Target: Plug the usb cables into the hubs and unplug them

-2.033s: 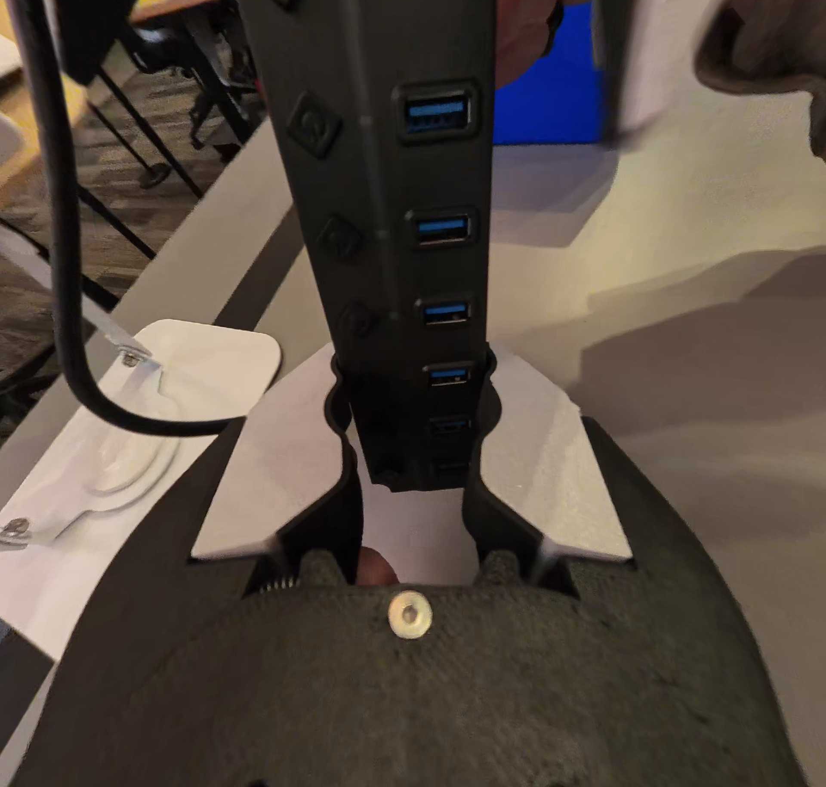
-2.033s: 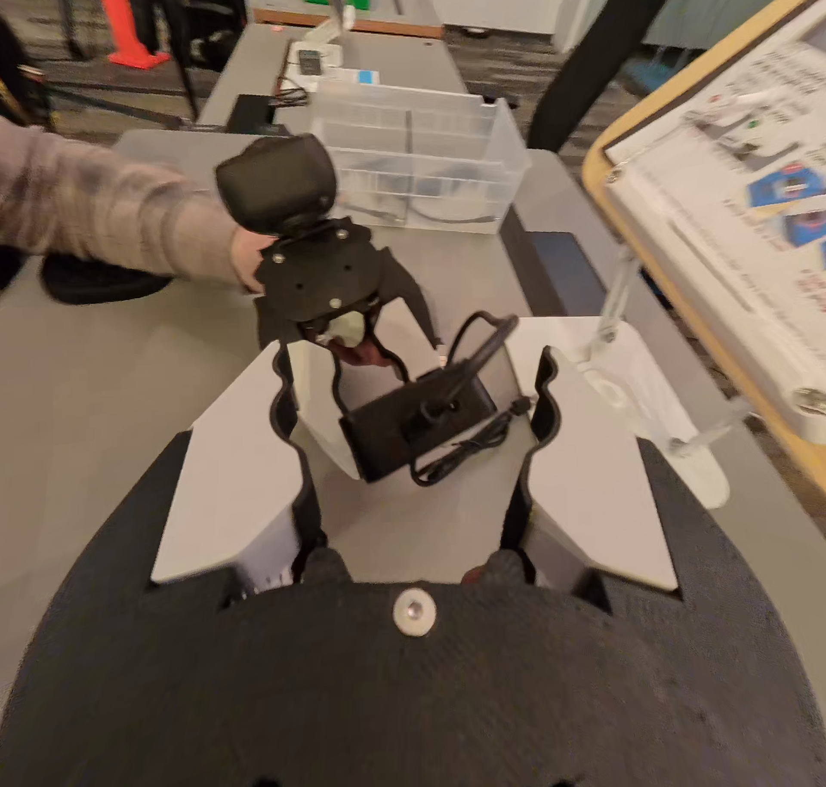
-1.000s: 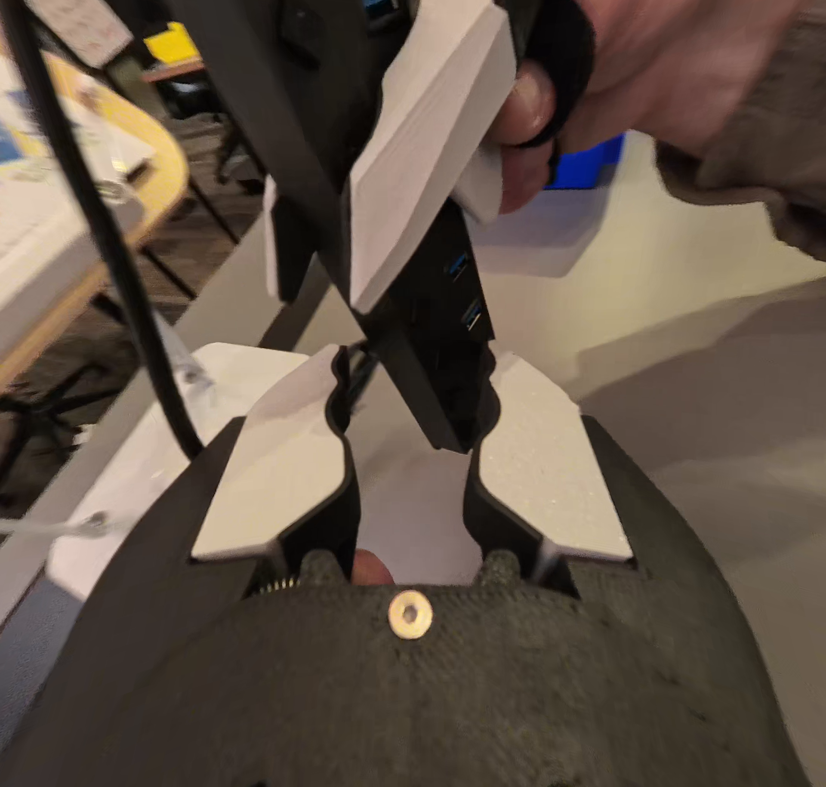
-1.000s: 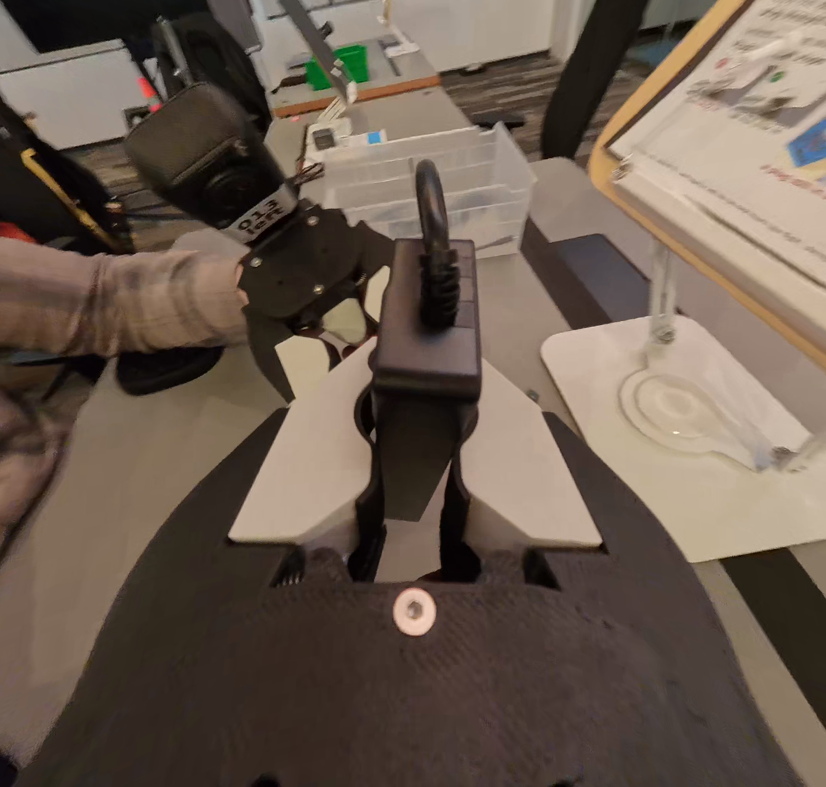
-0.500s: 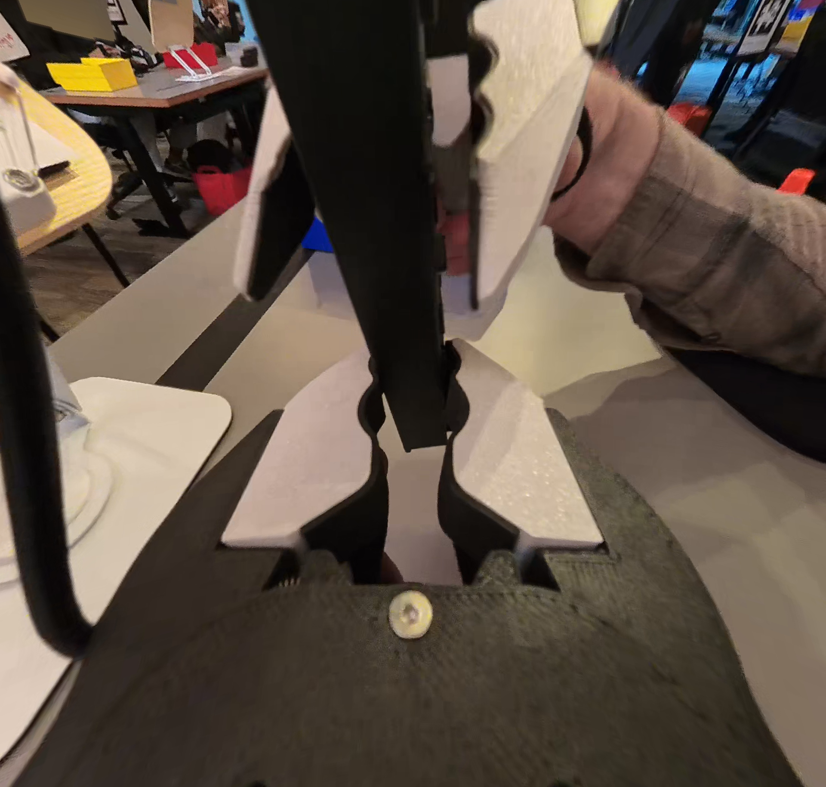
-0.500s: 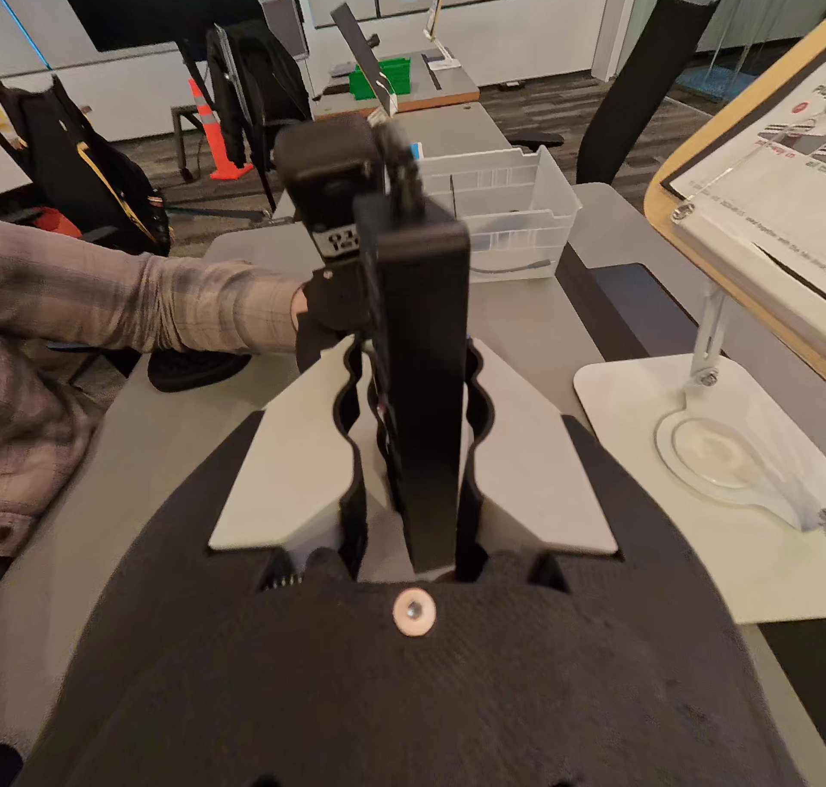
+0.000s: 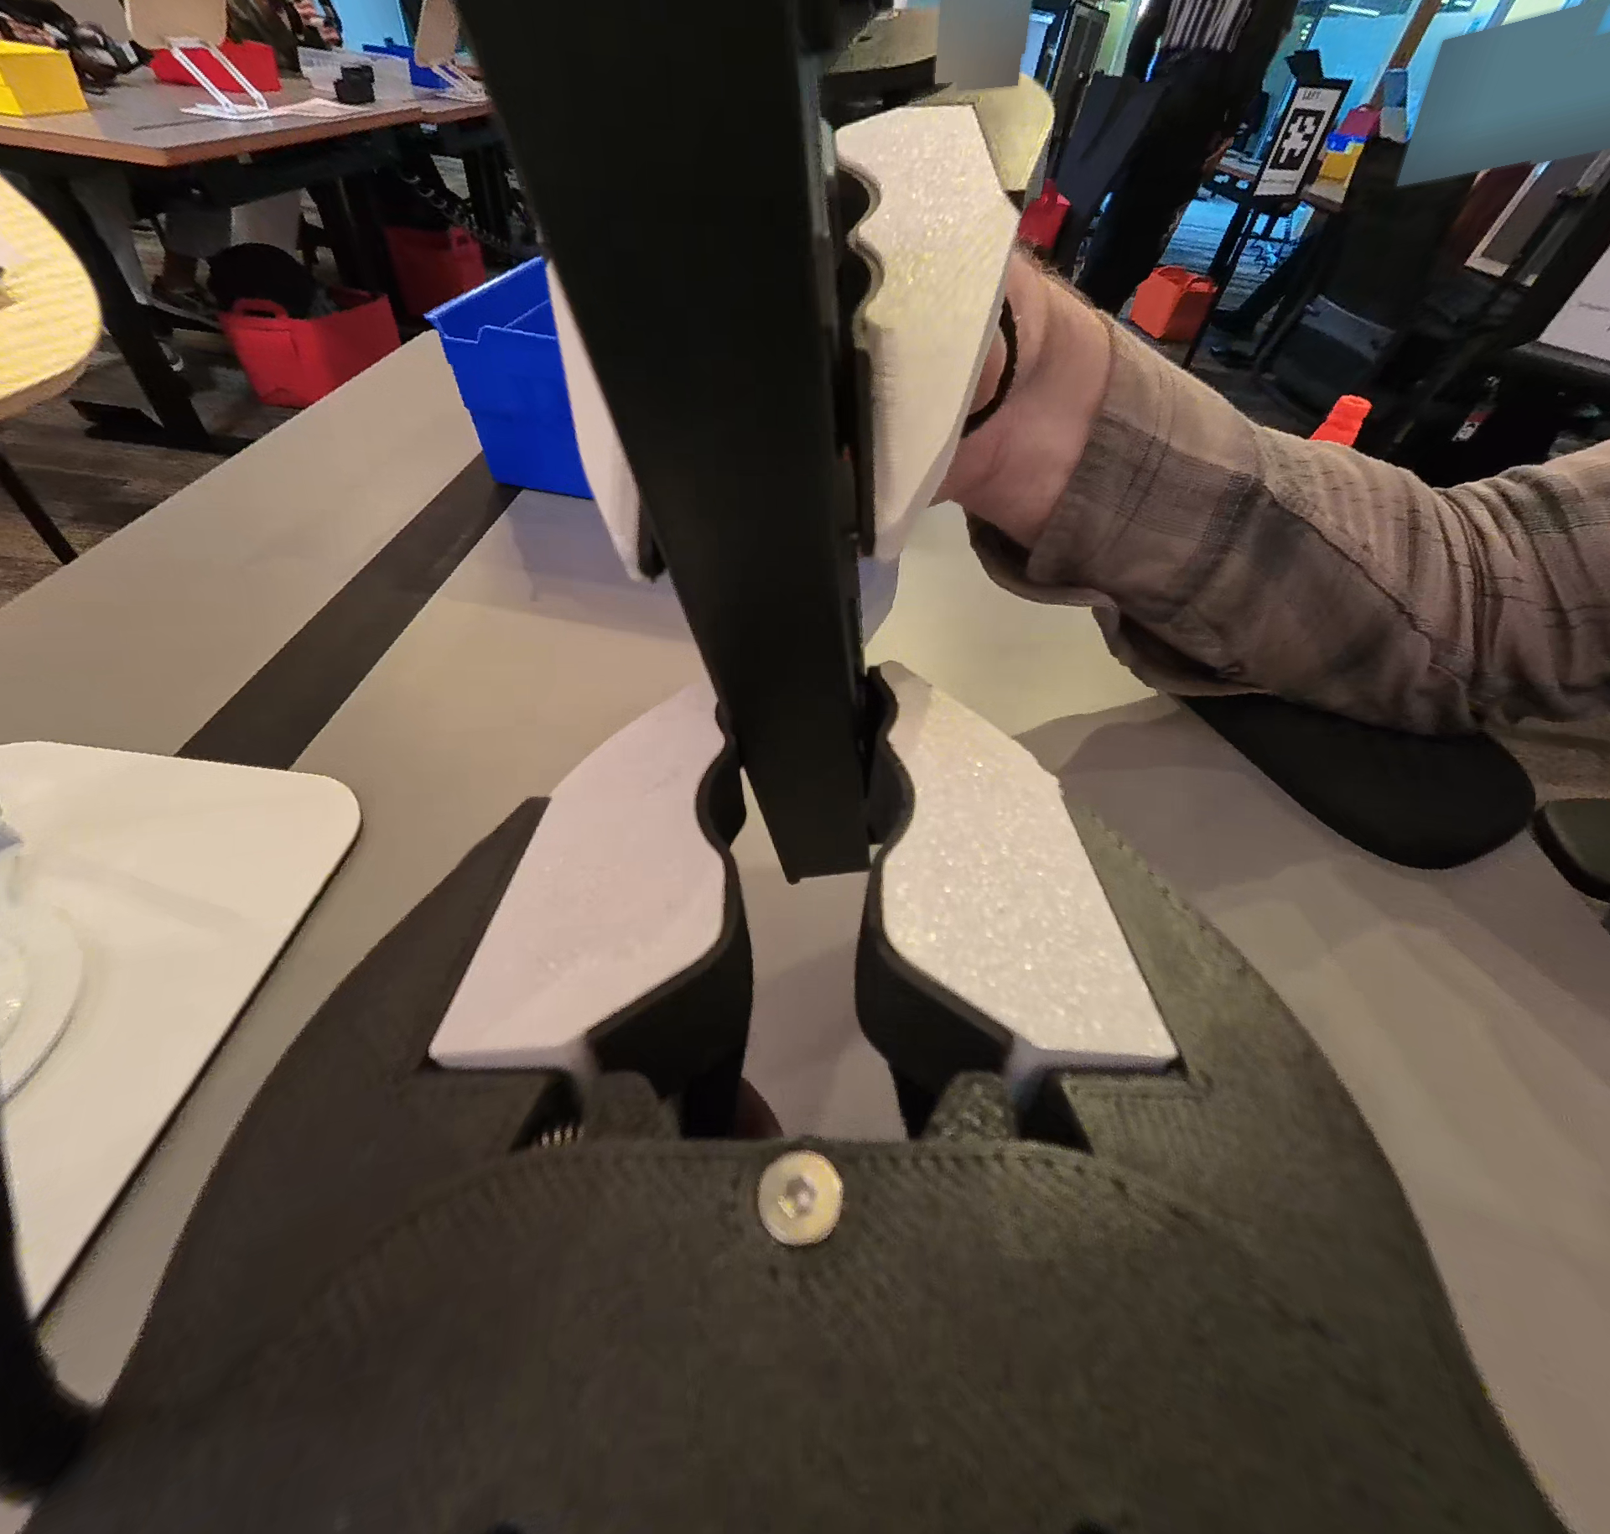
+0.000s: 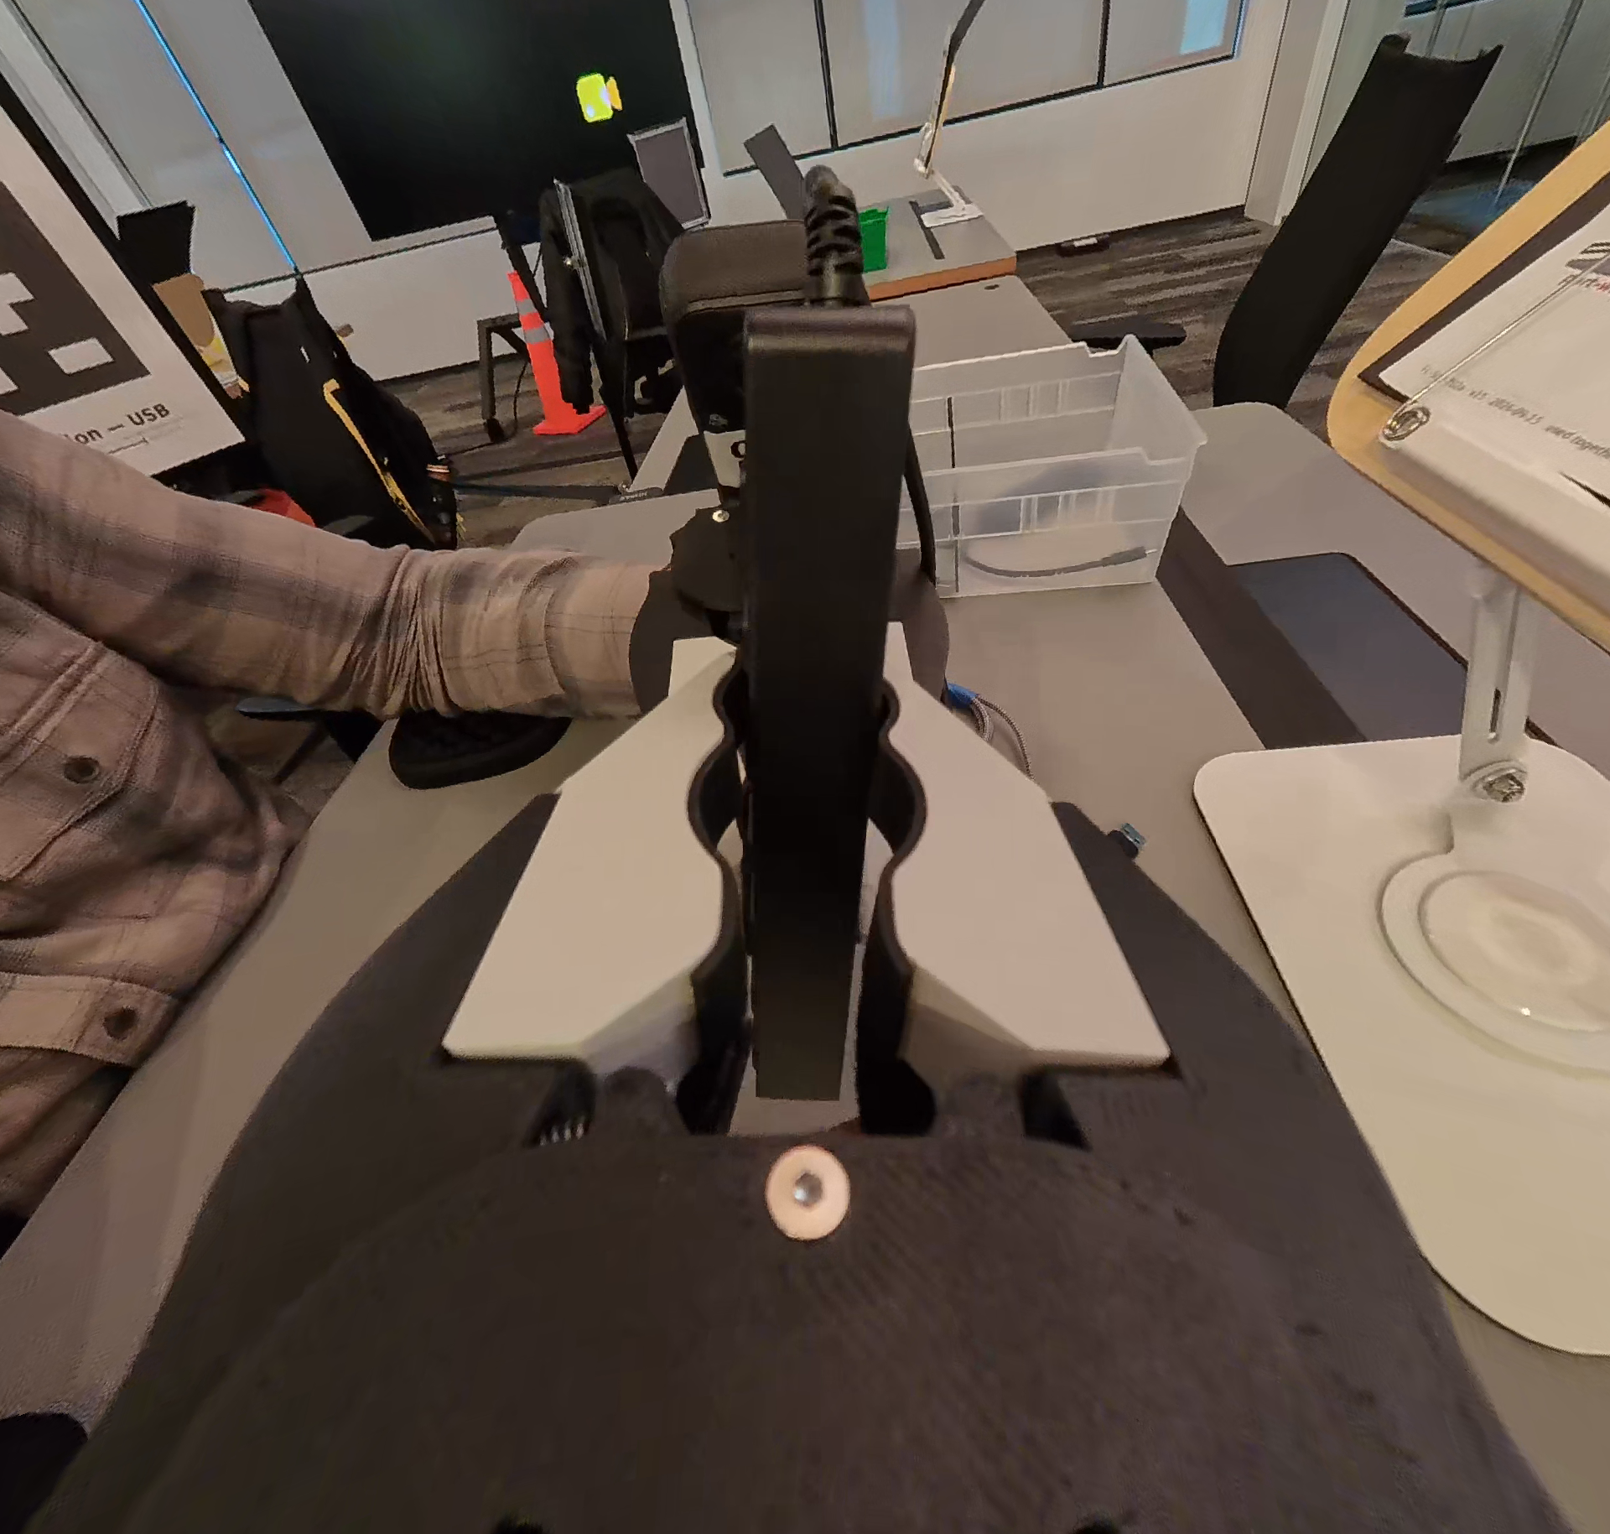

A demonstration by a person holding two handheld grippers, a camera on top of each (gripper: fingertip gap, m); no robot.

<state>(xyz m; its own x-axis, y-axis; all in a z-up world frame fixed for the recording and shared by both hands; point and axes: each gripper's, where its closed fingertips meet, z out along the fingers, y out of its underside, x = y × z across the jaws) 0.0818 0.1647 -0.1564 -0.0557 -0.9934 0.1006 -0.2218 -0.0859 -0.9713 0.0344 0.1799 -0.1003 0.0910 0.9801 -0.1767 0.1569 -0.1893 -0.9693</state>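
Both grippers clamp the black hub (image 8: 823,664) upright above the counter (image 7: 436,708), left gripper (image 7: 806,782) pinching its near end, right gripper (image 8: 806,760) squeezing its middle — still positioning; next needs a cable.

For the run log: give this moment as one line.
left gripper: shut on hub | right gripper: shut on hub | hub upright
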